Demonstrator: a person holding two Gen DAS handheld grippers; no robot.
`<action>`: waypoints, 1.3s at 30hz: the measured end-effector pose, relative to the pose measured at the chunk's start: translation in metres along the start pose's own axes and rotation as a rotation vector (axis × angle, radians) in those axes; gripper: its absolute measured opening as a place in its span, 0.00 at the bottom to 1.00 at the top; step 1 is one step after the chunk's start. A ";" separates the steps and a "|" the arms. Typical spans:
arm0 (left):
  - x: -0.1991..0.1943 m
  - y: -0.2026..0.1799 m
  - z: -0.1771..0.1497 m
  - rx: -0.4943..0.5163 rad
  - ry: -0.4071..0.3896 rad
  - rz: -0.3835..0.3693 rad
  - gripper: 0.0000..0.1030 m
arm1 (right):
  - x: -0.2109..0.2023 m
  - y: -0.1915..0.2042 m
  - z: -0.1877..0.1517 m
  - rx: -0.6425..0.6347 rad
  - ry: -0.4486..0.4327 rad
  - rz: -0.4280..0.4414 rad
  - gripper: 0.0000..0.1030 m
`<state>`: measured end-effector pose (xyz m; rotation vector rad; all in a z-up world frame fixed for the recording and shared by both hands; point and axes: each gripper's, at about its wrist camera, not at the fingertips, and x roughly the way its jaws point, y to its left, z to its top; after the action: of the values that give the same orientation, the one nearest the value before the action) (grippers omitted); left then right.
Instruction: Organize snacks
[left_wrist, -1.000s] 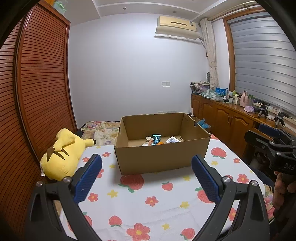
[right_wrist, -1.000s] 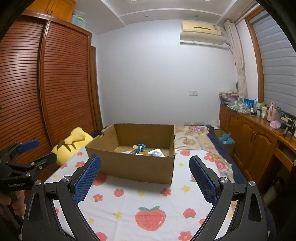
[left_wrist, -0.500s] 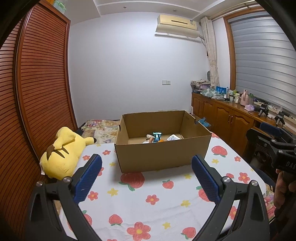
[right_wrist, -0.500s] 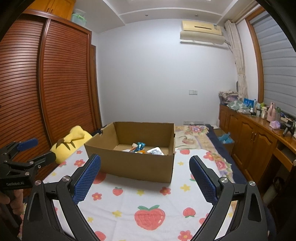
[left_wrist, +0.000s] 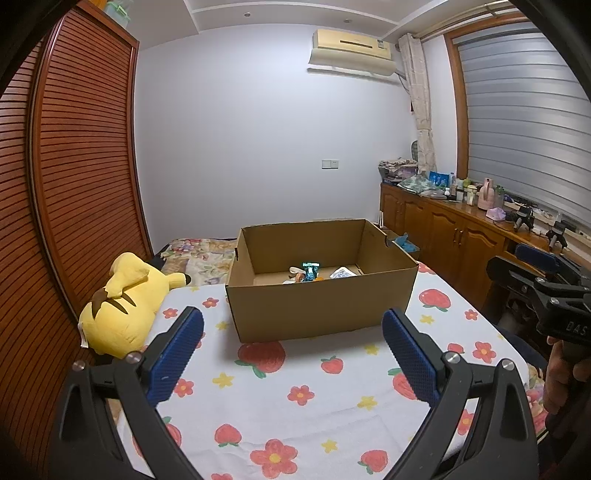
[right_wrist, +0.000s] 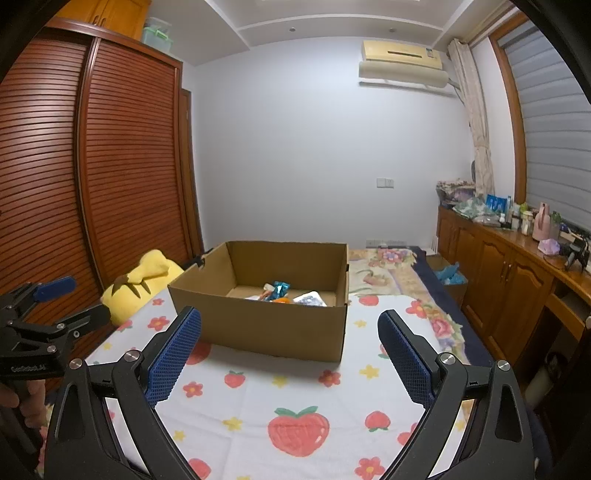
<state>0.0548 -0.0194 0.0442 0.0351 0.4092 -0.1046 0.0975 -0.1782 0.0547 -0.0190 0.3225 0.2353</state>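
Both grippers, left (left_wrist: 291, 349) and right (right_wrist: 290, 347), had neared the box (left_wrist: 321, 310), fingers apart and empty, snacks (left_wrist: 308, 273) lying inside.

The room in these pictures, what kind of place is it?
Most likely a home bedroom. A bed with a strawberry-print cover fills the middle, a louvred wooden wardrobe lines one wall, and a yellow plush toy lies beside the cardboard box of snacks.
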 end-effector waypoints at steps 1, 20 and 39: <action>-0.001 0.000 0.000 -0.001 0.000 -0.001 0.96 | 0.000 0.000 0.000 0.000 0.000 0.001 0.95; 0.001 0.001 -0.001 -0.011 0.005 -0.004 0.96 | 0.000 0.000 -0.001 0.000 0.002 0.001 0.95; 0.002 0.003 -0.002 -0.010 0.006 0.001 0.96 | -0.001 0.000 -0.003 -0.001 0.003 -0.002 0.95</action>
<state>0.0562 -0.0165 0.0413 0.0254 0.4154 -0.1010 0.0958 -0.1783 0.0520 -0.0208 0.3250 0.2331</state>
